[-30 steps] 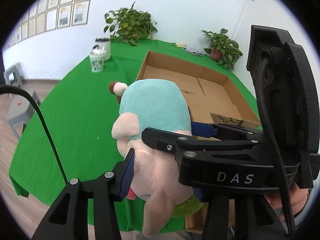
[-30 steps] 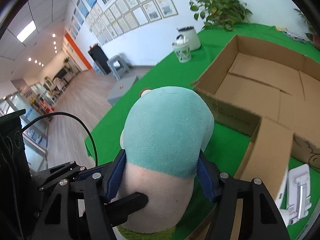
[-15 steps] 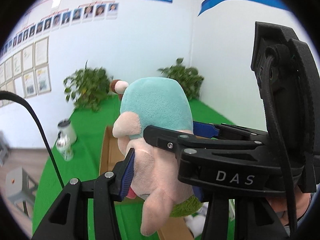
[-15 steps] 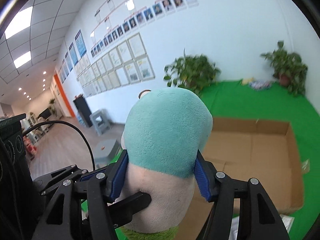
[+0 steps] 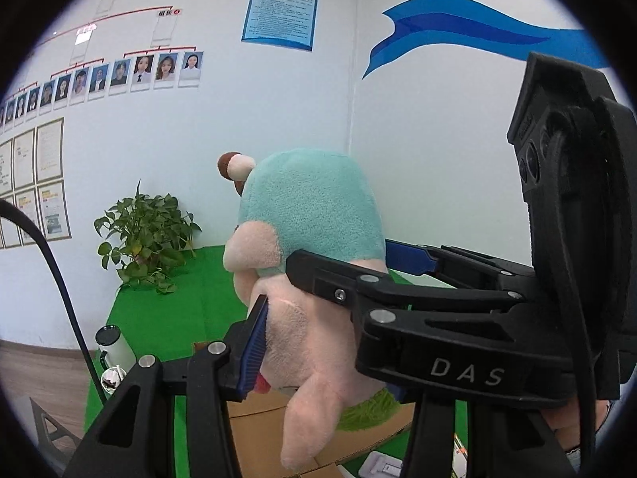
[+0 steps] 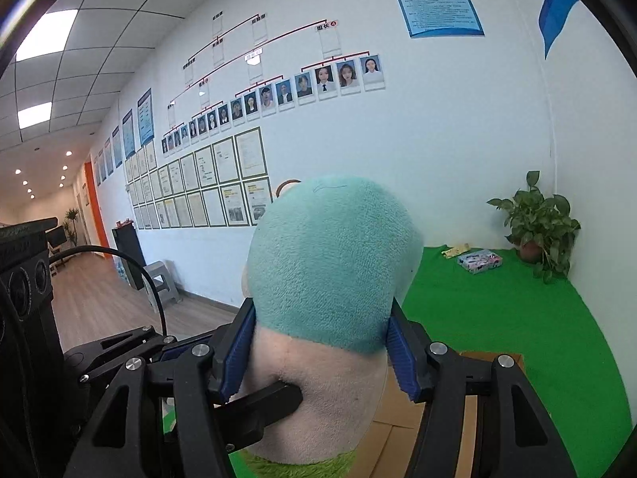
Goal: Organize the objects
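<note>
Both views have tilted up since a second ago: where the open cardboard box [image 5: 270,410] filled the lower half, I now see mostly wall, and the box shows only as a strip beneath the plush toy [image 5: 310,279]. I am lifting the toy high above the green bench [image 6: 497,318], and it sits between both tools at once. My left hand-held gripper [image 5: 330,302] is clamped on its pink body, one blue pad pressed into its flank, the far pad behind it. My right hand-held gripper [image 6: 318,350] is closed on the same toy from another side, just below the teal cap.

I judge the risk to be in the double hold: if my hands drift apart or twist against each other, the soft body could stretch, slip out of one grip and swing, or fall short of the box.

It looks squashy and light, with fuzzy teal on top, pale pink below, a shaggy green hem and a small brown-and-cream knob on the head.
</note>
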Demonstrator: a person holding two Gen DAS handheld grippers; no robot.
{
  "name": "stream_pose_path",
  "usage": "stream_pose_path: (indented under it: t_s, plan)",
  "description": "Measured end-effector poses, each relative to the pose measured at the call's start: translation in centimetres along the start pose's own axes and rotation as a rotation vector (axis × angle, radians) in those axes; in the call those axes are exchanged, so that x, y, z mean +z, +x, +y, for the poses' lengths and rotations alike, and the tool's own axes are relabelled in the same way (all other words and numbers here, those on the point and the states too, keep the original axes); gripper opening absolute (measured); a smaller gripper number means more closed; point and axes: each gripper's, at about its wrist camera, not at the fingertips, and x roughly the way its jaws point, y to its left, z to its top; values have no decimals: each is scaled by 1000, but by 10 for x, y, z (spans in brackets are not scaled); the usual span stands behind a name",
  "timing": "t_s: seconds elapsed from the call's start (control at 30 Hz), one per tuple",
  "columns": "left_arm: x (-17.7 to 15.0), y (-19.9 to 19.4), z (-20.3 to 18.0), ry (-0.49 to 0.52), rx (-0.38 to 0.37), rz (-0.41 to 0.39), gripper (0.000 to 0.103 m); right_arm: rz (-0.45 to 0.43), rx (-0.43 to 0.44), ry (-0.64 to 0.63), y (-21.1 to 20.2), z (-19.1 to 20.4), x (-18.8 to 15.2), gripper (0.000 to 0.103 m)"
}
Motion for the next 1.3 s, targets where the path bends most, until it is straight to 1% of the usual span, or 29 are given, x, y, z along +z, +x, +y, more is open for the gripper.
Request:
stream_pose_path:
  t_s: [0.03, 0.07, 0.13, 0.2, 0.27, 0.33, 0.37, 0.47, 0.6, 0.77, 0.9, 1.0, 1.13, 1.3]
  plan:
    - [0, 4, 8, -15, -2, 9, 48, 13, 4, -7, 18, 2, 17, 58]
    - [0, 15, 21, -35, -2, 24, 48, 37, 1, -8, 30, 1, 25, 58]
    - [-4, 26, 34, -53, 2, 53, 48, 81, 7, -2, 62, 1, 39, 58]
    - [-11, 32, 40, -72, -2, 84, 48, 118, 15, 14, 97, 0, 36, 58]
    - [-21, 42, 48, -80, -10, 110, 48, 149, 16, 30, 130, -3, 20, 58]
    - [-29, 53, 60, -91, -23, 129, 48, 173, 12, 32, 150, -4, 8, 58]
    - [-33, 58, 64, -99, -28, 137, 48, 182, 11, 31, 158, -6, -6, 58]
    - [-44, 73, 76, -124, -34, 164, 48, 214, 14, 43, 188, -10, -31, 58]
    - [-65, 94, 88, -153, -36, 221, 48, 268, 18, 67, 225, -16, -64, 58]
    - [-108, 125, 111, -219, -45, 314, 48, 365, 23, 95, 279, -28, -119, 58]
    - [-141, 145, 130, -270, -52, 386, 48, 458, 24, 125, 328, -33, -172, 58]
    - [-163, 155, 139, -295, -52, 433, 48, 509, 30, 158, 358, -42, -209, 58]
    - [-186, 164, 148, -319, -48, 486, 48, 561, 41, 190, 392, -54, -244, 58]
    - [-208, 171, 157, -342, -17, 550, 48, 625, 66, 225, 429, -50, -288, 58]
